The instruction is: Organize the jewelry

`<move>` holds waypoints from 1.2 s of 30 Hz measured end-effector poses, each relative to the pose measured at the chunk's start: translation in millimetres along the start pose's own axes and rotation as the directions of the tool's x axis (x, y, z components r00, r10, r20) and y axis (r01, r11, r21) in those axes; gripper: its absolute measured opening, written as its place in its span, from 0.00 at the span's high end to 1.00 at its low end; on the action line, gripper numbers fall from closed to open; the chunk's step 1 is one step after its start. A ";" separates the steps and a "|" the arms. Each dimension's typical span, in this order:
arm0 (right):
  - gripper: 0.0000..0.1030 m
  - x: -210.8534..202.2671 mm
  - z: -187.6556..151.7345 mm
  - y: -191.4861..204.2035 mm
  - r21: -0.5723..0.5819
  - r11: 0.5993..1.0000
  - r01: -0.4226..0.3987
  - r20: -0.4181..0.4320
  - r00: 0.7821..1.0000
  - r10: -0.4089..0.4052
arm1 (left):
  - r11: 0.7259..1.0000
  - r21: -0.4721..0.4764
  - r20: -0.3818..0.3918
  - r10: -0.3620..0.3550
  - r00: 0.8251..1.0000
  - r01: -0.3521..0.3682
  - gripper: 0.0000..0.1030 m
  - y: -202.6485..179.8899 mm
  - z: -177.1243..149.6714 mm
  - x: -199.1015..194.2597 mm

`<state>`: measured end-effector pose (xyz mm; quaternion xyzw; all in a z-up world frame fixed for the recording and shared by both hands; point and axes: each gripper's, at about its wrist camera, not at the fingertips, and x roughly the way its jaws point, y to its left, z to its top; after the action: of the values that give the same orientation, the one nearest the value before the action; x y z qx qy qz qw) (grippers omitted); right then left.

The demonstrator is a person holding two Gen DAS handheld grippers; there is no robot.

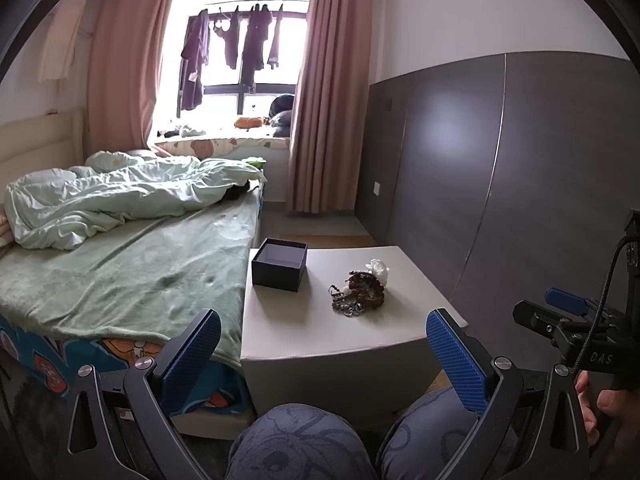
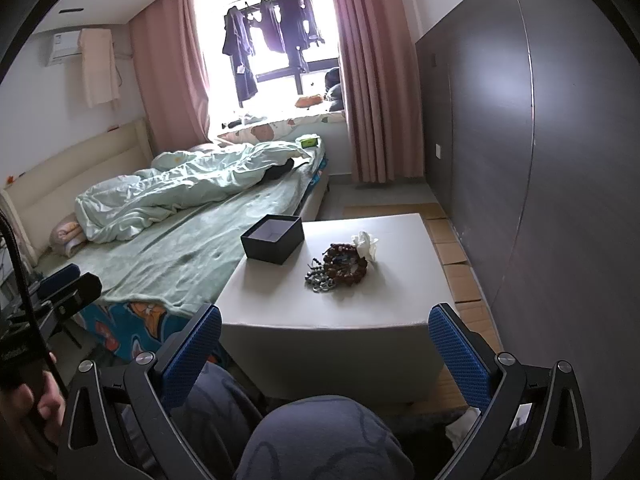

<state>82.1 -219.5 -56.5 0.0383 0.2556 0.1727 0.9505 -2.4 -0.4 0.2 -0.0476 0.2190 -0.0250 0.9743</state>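
The person's knees (image 1: 296, 440), in patterned grey trousers, sit closest, just under both tools, so whoever holds them is seated low and facing the small table. Above the knees the left gripper (image 1: 324, 356) has its blue-padded fingers spread wide with nothing between them, and the right gripper (image 2: 326, 354) is spread the same way, also empty. Both are held back from the table edge, which to my eye suits the start of a reach, not a grasp.

The white table (image 1: 288, 328) stands pushed against the side of the bed (image 1: 120, 272), well within reach of the seated person. On it, towards the right, lies the jewelry pile (image 1: 360, 292): brown beaded bracelets tangled with a darker grey strand, all heaped together, not laid out. Touching its far side is a crumpled white tissue (image 1: 378, 269). Near the pile, at the table's far left corner, sits a dark open box (image 1: 279, 266), lid off and seemingly empty, probably placed there to receive the pieces.

Farther off are rumpled pale green bedding (image 1: 120, 196), pink curtains (image 1: 324, 92) and clothes hanging at the bright window (image 1: 228, 44).
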 end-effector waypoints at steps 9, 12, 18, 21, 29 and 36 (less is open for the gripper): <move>0.00 -0.6 -0.2 -0.4 0.002 1.000 0.003 -0.004 1.000 -0.003 | 1.000 -0.004 0.001 -0.005 1.000 0.005 0.00 -1.0 0.0 -1.5; 0.00 -0.6 -0.4 -0.7 0.000 1.000 0.007 -0.004 1.000 -0.007 | 1.000 -0.007 0.003 -0.008 1.000 0.008 0.00 -0.3 -0.3 -2.2; 0.00 -0.8 -1.5 -0.4 -0.001 1.000 0.010 -0.006 1.000 -0.010 | 1.000 -0.007 0.002 -0.009 1.000 0.009 0.00 -1.4 -0.4 -2.2; 0.00 -0.6 -1.9 -0.8 -0.002 1.000 0.007 -0.008 1.000 -0.007 | 1.000 -0.010 0.001 -0.009 1.000 0.009 0.00 -2.4 -0.8 -1.4; 0.00 0.6 -2.7 1.2 -0.006 1.000 0.012 -0.015 1.000 -0.012 | 1.000 -0.012 -0.013 -0.017 1.000 0.017 0.00 2.1 0.5 5.2; 0.00 15.3 1.4 -1.6 0.015 1.000 0.018 -0.026 1.000 -0.017 | 1.000 -0.023 -0.025 -0.022 0.999 0.021 0.00 9.7 6.3 21.9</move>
<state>95.7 -215.7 -62.8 0.0409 0.2693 0.1630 0.9483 20.3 8.3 -4.5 -0.0605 0.2312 -0.0337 0.9704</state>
